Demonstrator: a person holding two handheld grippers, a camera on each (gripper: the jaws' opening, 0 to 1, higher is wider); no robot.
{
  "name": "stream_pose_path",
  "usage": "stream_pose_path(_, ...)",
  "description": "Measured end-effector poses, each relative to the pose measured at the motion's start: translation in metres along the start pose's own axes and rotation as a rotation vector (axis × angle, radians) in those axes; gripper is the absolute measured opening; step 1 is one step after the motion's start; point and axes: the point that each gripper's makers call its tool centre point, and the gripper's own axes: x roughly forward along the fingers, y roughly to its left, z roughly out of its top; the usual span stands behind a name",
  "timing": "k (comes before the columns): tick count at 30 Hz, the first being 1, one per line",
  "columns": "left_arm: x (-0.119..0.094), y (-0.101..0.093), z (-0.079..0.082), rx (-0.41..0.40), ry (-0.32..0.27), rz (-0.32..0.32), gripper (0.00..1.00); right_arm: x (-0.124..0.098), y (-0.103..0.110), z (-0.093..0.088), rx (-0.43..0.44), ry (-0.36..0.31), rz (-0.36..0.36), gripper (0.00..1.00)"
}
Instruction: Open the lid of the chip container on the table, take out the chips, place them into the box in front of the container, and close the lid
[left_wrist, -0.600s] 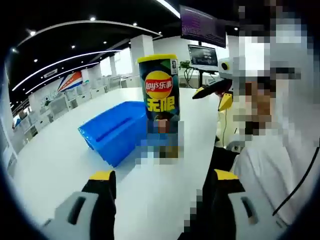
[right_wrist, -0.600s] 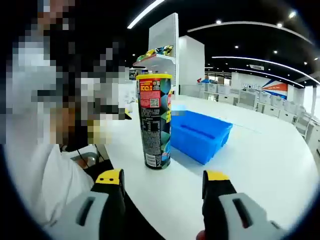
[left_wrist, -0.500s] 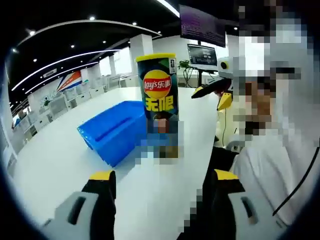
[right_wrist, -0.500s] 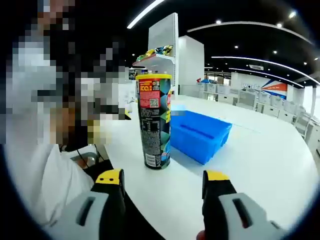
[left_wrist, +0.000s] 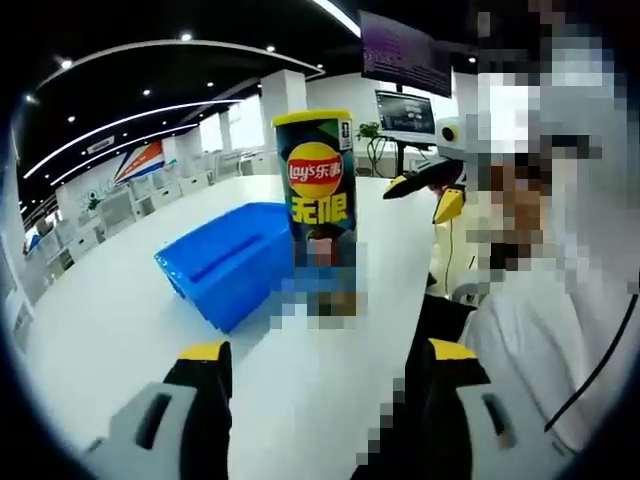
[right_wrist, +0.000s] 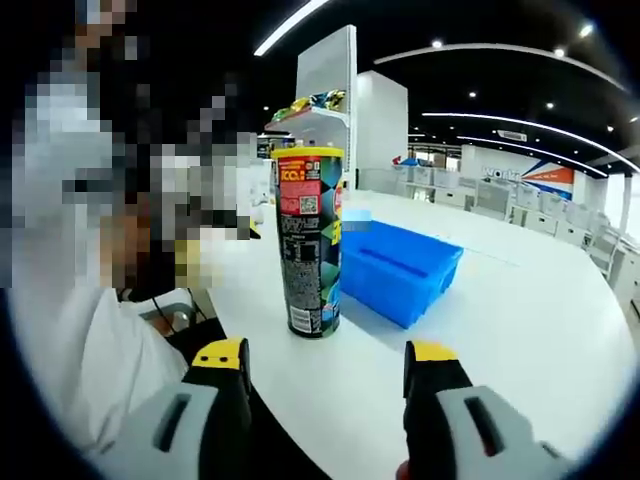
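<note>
One white table (left_wrist: 120, 320), broad and glossy. One blue box (left_wrist: 228, 262), open-topped, lying just beside the can, farther in from the table's near edge. One tall can (left_wrist: 320, 210), upright near that edge: dark body, yellow lid on, red-and-yellow logo; back label with red panel in the right gripper view (right_wrist: 310, 240). Left gripper (left_wrist: 318, 368) spread wide, empty. Right gripper (right_wrist: 328, 365) likewise wide, empty.

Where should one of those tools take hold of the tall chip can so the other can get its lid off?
Probably around the middle of the chip can, coming in level from its free side away from the blue box. It stands upright, round and narrow, and both tools are open, leaving the yellow lid reachable from above.
</note>
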Motion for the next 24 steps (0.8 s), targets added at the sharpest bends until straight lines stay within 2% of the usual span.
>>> stream_pose_path(11, -0.001, 0.001, 0.003, 0.021, -0.005, 0.011, 0.79, -0.002, 0.001, 0.005, -0.012, -0.005, 0.007, 0.62)
stream_pose_path(15, -0.001, 0.003, 0.002, 0.022, 0.010, 0.021, 0.79, -0.001, -0.001, 0.001, -0.012, 0.019, -0.001, 0.61)
stream_pose_path(19, -0.004, 0.003, 0.008, 0.014, -0.013, 0.017, 0.79, -0.002, -0.001, 0.002, -0.007, 0.010, 0.002, 0.61)
stream_pose_path(24, -0.004, 0.005, 0.006, 0.013, -0.008, 0.031, 0.79, -0.002, -0.010, 0.002, -0.003, 0.012, -0.039, 0.66)
